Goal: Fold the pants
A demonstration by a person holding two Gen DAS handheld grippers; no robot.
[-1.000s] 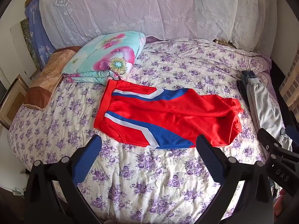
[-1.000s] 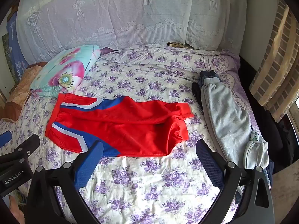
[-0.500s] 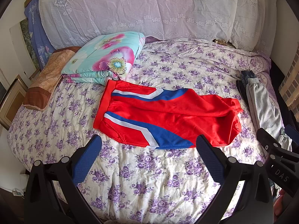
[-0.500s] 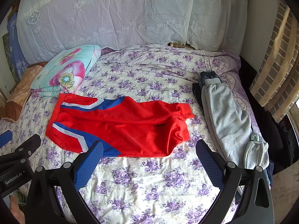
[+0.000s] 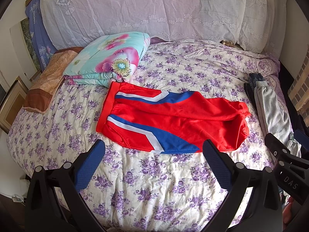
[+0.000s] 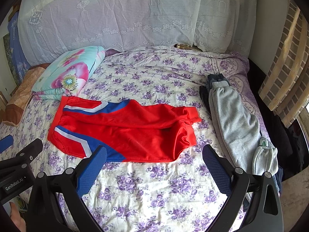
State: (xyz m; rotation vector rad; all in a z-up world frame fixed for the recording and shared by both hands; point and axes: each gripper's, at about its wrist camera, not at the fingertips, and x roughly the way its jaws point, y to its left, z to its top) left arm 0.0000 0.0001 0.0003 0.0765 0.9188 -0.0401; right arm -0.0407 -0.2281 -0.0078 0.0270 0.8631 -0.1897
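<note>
Red pants (image 5: 173, 119) with blue and white stripes lie spread on the flowered bed, waistband to the left, leg ends to the right; they also show in the right wrist view (image 6: 125, 131). My left gripper (image 5: 153, 150) is open and empty, held above the bed just in front of the pants' near edge. My right gripper (image 6: 154, 154) is open and empty, above the near edge of the pants toward the leg ends. Each gripper's body shows at the edge of the other's view.
A folded floral quilt (image 5: 108, 60) lies behind the waistband, with a brown pillow (image 5: 46, 79) to its left. Grey pants (image 6: 237, 123) lie along the bed's right side over dark clothes. A lace-covered headboard (image 6: 125, 15) stands at the back. The bed sheet (image 6: 154, 189) extends toward me.
Both grippers have drifted slightly; the pants sit a little lower in both views. Both stay open, and nothing on the bed has moved.
</note>
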